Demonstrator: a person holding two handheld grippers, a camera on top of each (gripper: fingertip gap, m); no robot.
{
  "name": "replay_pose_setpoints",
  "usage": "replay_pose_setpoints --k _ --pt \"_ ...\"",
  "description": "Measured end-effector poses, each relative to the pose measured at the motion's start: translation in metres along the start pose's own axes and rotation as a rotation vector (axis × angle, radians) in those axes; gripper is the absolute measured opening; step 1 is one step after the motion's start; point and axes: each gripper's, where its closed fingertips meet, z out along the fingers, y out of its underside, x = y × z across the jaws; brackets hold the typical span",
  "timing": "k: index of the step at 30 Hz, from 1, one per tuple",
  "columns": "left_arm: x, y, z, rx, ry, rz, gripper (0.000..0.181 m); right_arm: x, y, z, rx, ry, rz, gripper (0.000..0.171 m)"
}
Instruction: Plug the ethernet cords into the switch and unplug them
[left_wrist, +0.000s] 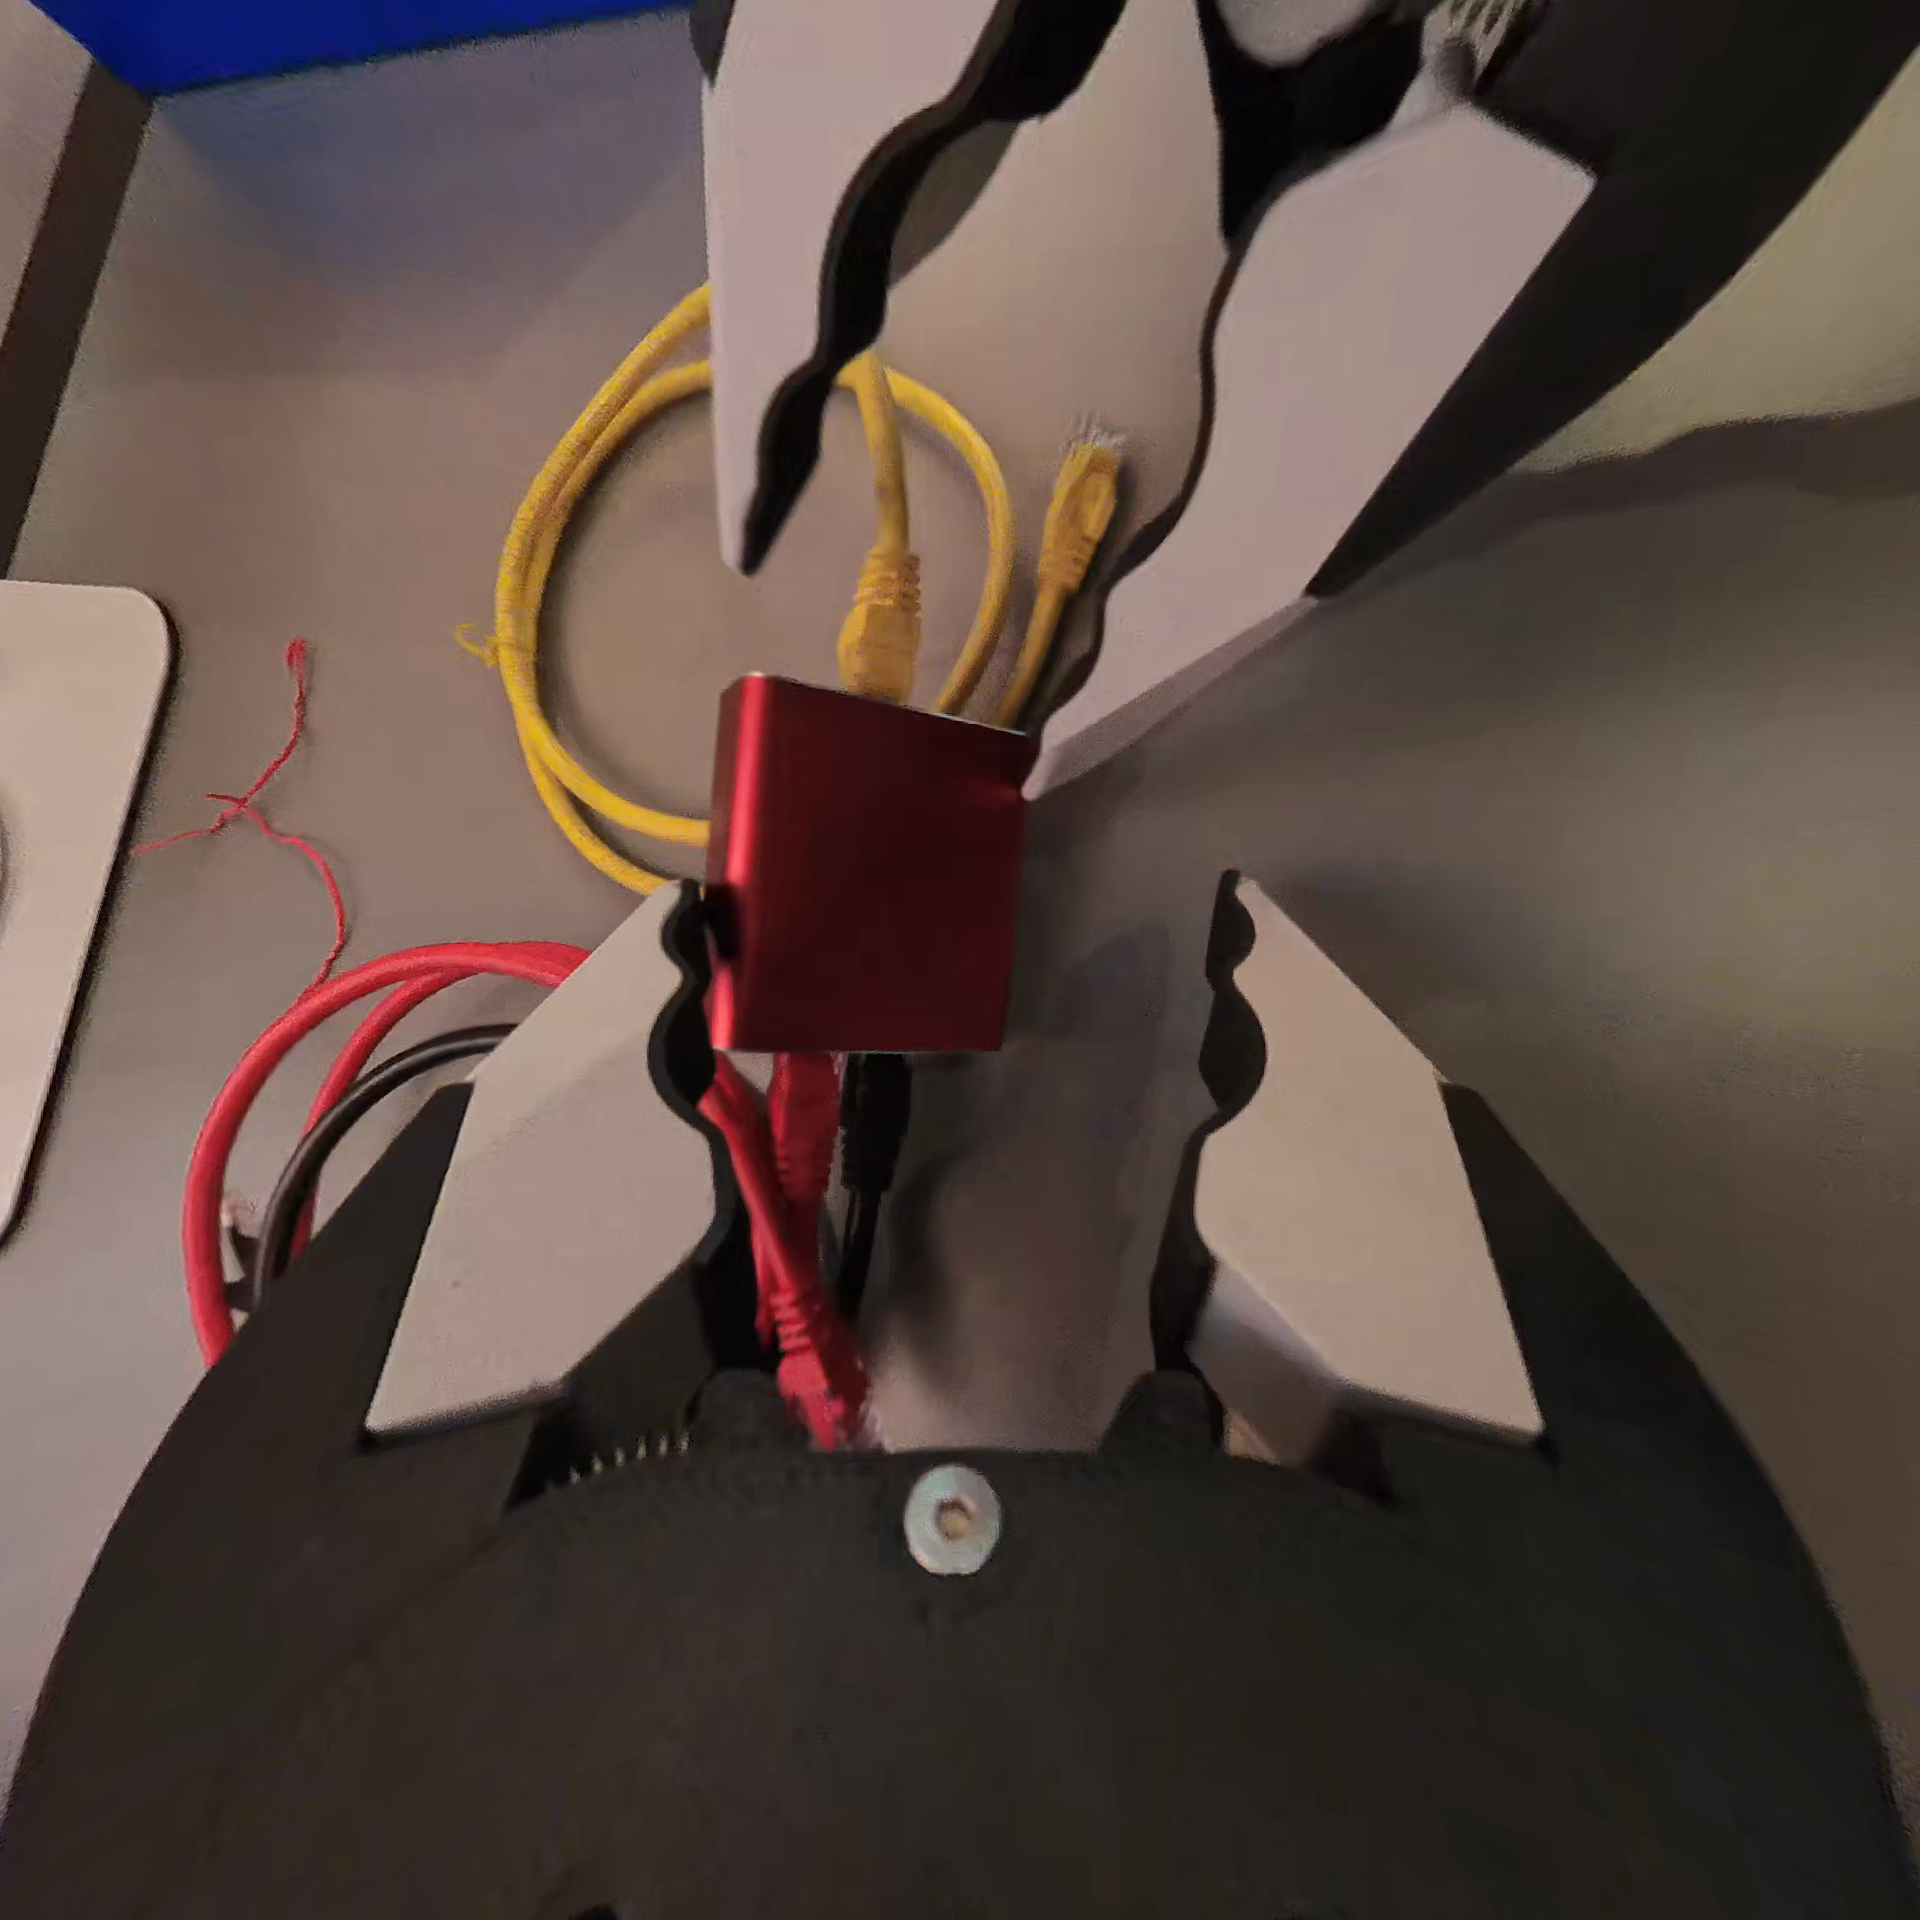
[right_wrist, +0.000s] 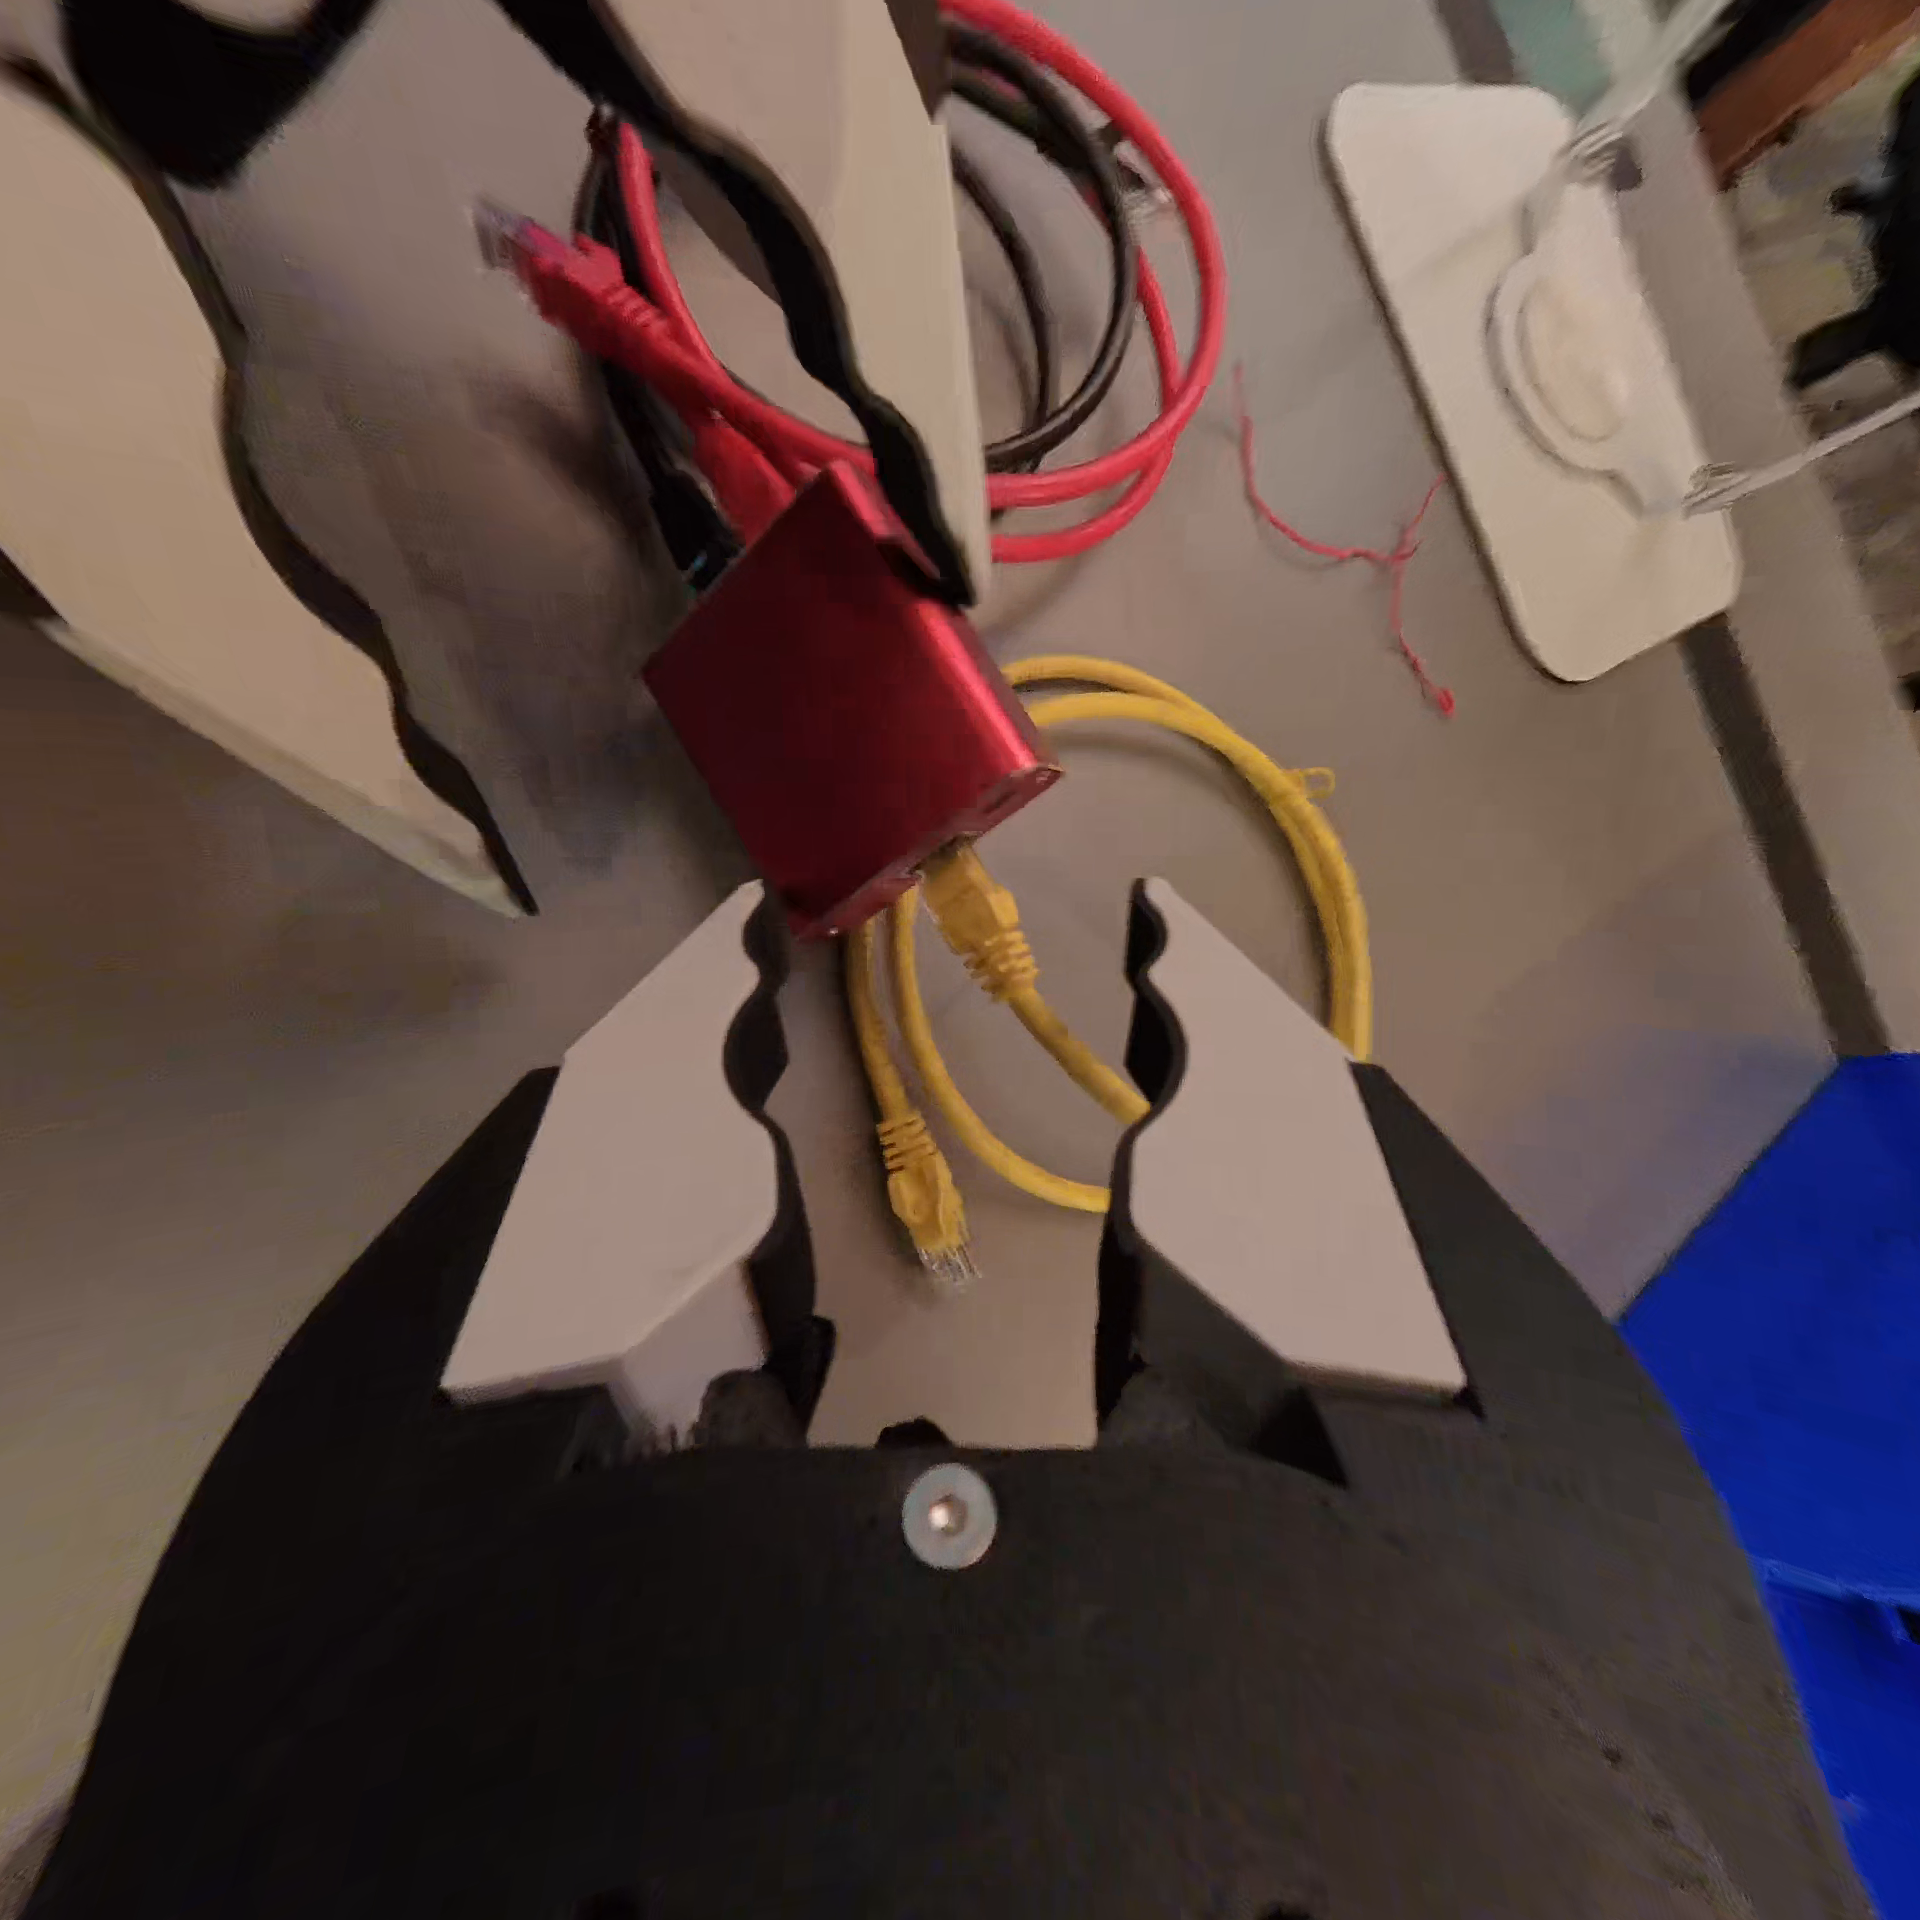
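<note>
— The left gripper (left_wrist: 956, 904) is spread wide around the near end of the red switch (left_wrist: 868, 883); one fingertip touches its edge, nothing is pinched. The right gripper (right_wrist: 945, 914) is spread too, straddling the plugged yellow cord (right_wrist: 982, 925).

— Where's the switch?

— On the grey table (left_wrist: 1455, 831), between the two grippers, with red cords (left_wrist: 805, 1132) in its other side.

— How will it handle?

— Light and smooth, I'd guess, so it may slide. Take the stiff plug boot, not the floppy cable.
</note>
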Motion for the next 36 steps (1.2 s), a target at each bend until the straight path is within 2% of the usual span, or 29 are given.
replay_pose_setpoints --k 2,5,6,7,10,12,16,20,23,28,29,31,34,36 --pt "-0.003 0.000 0.009 -0.004 -0.030 -0.003 0.096 -0.005 0.006 0.006 -0.021 -0.067 0.034 0.042" --pt "-0.008 0.002 0.009 -0.007 -0.036 -0.033 0.086 -0.007 0.005 0.005 0.012 -0.112 0.088 0.036" --pt "-0.011 0.005 0.009 -0.015 -0.037 -0.040 0.087 -0.005 0.003 0.002 0.035 -0.115 0.108 0.025" --pt "-0.013 0.008 0.009 -0.017 -0.045 -0.044 0.087 -0.003 0.001 -0.001 0.054 -0.118 0.120 0.001" --pt "-0.014 0.011 0.012 -0.038 -0.036 -0.034 0.086 -0.012 -0.002 -0.003 0.094 -0.178 0.127 0.000" --pt "-0.009 0.016 0.017 -0.076 0.005 -0.009 0.073 -0.016 0.000 0.000 0.078 -0.183 0.107 0.000" --pt "-0.005 0.019 0.016 -0.117 0.058 -0.032 0.072 -0.029 -0.003 -0.003 0.086 -0.235 0.058 0.000" --pt "-0.007 0.020 0.012 -0.112 -0.014 0.040 0.071 -0.024 -0.008 -0.005 0.109 -0.208 0.071 0.003" --pt "-0.008 0.018 0.009 -0.096 -0.101 0.116 0.070 -0.010 -0.012 -0.008 0.141 -0.189 0.149 0.045" --pt "-0.015 0.015 0.002 -0.087 -0.273 0.288 0.070 -0.032 -0.002 0.003 0.108 -0.316 0.164 0.032" --pt "-0.015 0.014 0.000 -0.078 -0.295 0.308 0.070 -0.033 -0.004 0.002 0.116 -0.329 0.169 0.018" --pt "-0.015 0.012 -0.003 -0.067 -0.325 0.335 0.070 -0.033 -0.005 0.001 0.127 -0.346 0.185 0.010" --pt "-0.017 0.005 -0.010 -0.033 -0.324 0.352 0.068 -0.028 -0.011 -0.006 0.148 -0.298 0.137 0.010" --pt "-0.025 0.002 -0.018 -0.017 -0.313 0.305 0.073 -0.019 -0.015 -0.012 0.115 -0.190 0.046 0.009"
